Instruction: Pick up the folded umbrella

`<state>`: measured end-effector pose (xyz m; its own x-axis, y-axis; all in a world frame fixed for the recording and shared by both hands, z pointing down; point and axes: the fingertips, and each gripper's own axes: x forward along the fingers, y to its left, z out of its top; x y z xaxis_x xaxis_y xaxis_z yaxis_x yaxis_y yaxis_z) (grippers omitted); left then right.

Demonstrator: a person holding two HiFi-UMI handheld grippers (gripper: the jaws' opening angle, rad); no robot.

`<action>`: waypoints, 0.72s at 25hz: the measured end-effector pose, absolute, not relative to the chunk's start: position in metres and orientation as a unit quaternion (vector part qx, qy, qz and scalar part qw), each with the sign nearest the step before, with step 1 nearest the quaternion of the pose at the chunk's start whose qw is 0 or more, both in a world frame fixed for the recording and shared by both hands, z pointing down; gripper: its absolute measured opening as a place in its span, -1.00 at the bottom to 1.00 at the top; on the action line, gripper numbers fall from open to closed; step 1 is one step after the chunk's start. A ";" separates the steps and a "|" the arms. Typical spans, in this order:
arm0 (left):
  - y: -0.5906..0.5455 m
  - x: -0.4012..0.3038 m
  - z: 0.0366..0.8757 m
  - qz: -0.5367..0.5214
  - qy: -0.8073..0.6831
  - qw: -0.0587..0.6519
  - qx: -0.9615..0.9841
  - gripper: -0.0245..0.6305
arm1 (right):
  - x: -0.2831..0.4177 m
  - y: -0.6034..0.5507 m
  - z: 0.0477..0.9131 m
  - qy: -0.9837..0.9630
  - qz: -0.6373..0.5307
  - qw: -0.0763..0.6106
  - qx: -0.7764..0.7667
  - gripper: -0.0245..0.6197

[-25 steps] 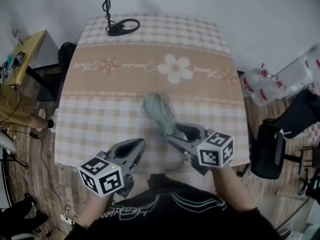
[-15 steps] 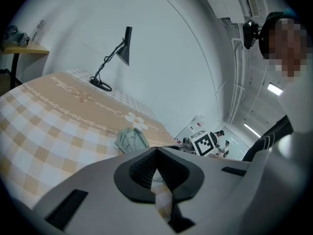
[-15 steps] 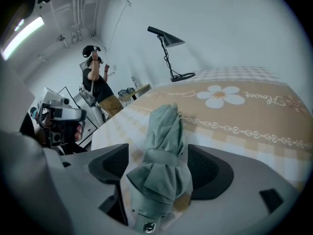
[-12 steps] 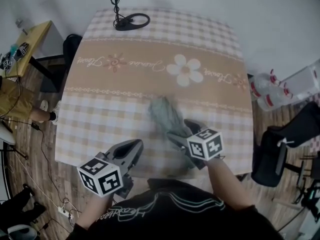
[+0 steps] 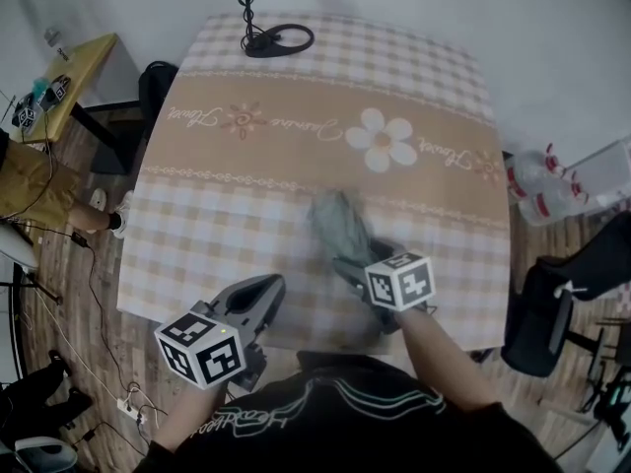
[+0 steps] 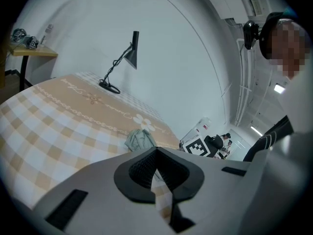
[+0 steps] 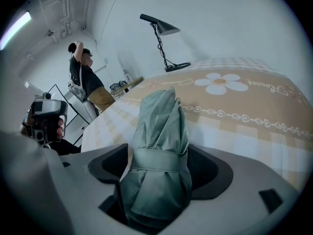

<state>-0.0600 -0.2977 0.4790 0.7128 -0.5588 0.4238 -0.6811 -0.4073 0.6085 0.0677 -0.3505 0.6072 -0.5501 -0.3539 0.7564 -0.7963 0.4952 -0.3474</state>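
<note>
Now the right gripper (image 5: pixel 360 256), jaws just opened wide, straddles the folded grey-green fabric umbrella (image 5: pixel 335 221), apparently not pressing; next, close and lift. The left gripper (image 5: pixel 272 284) keeps jaws together, empty.

White walls (image 6: pixel 186 58); wood floor (image 5: pixel 69 304); black desk lamp (image 5: pixel 279 39).

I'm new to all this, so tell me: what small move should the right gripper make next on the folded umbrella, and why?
Probably close the fingers. The right gripper has just been opening its fingers, which now stand wide either side of the folded umbrella at its strap, not squeezing it. It lies on the table, so a grip must come before lifting.
</note>
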 end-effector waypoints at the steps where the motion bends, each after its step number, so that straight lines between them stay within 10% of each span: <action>1: -0.298 -0.062 0.479 0.076 -0.374 0.399 0.834 -0.93 | 0.066 -0.351 0.608 -0.804 0.354 0.315 0.359 0.25; 18: -0.295 -0.066 0.490 0.075 -0.378 0.416 0.824 -0.93 | 0.064 -0.352 0.623 -0.789 0.280 0.388 0.386 0.07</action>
